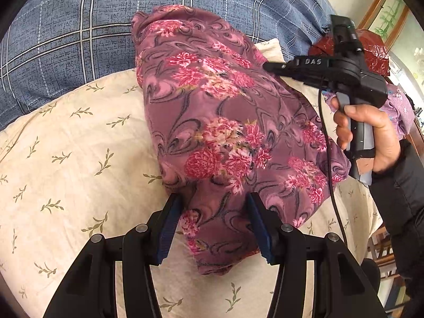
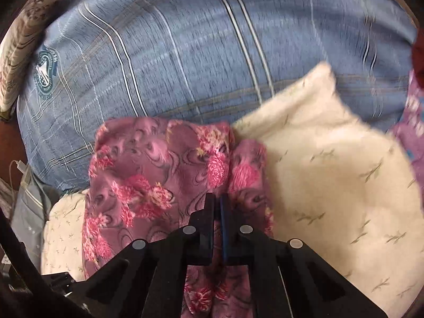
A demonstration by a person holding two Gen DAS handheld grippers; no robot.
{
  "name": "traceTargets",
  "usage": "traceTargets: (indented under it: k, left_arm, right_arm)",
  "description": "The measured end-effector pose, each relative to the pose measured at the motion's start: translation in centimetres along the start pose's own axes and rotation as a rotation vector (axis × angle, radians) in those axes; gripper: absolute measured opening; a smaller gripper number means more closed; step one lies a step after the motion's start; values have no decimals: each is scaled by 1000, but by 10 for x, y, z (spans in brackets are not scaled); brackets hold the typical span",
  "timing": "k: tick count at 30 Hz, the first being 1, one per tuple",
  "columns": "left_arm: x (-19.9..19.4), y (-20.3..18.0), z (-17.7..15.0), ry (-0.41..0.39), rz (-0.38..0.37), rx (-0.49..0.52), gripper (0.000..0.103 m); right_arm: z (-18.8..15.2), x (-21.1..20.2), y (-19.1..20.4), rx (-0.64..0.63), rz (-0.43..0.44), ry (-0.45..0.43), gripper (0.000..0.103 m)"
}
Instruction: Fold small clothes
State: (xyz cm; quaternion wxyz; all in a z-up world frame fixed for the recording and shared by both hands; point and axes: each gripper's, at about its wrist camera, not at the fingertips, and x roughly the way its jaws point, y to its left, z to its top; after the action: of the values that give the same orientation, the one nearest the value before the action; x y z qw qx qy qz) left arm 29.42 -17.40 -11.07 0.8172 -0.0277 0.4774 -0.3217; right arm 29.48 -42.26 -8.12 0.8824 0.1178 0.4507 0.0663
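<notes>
A mauve garment with pink flowers (image 1: 225, 106) lies folded into a long strip on a cream pillow (image 1: 79, 159). My left gripper (image 1: 214, 212) is open, its blue-padded fingers astride the strip's narrow near end. The cloth lies flat between them. A person's hand (image 1: 371, 132) holds my right gripper (image 1: 266, 66), which hovers over the garment's far right edge. In the right wrist view this right gripper (image 2: 216, 198) is shut just above the garment (image 2: 148, 175), and I see no cloth between its fingers. That view is motion-blurred.
A blue plaid quilt (image 1: 79, 26) lies behind the pillow (image 2: 331, 172). A purple cloth (image 1: 402, 108) and a shiny red item (image 1: 376, 53) sit at the right. The right gripper's black cable (image 1: 327, 145) hangs across the garment. Wooden furniture stands at the right edge.
</notes>
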Motion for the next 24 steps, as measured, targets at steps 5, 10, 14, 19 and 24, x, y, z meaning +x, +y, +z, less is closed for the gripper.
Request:
traceTargets:
  k: [5, 10, 14, 19, 24]
  left_arm:
    - [2, 0, -1, -1, 11, 6, 55]
    - [-5, 2, 2, 12, 4, -34, 54]
    - [-19, -1, 4, -35, 1, -28, 54]
    - [-16, -11, 2, -28, -11, -12, 54]
    - [-2, -14, -6, -10, 22, -2, 56]
  right_arm:
    - [-6, 12, -12, 29, -72, 3, 2]
    - [-8, 7, -7, 27, -89, -14, 14]
    - [-18, -36, 2, -7, -57, -47, 23]
    - [-58, -64, 23, -101, 43, 3, 27]
    - [-97, -41, 19, -127, -30, 70, 25]
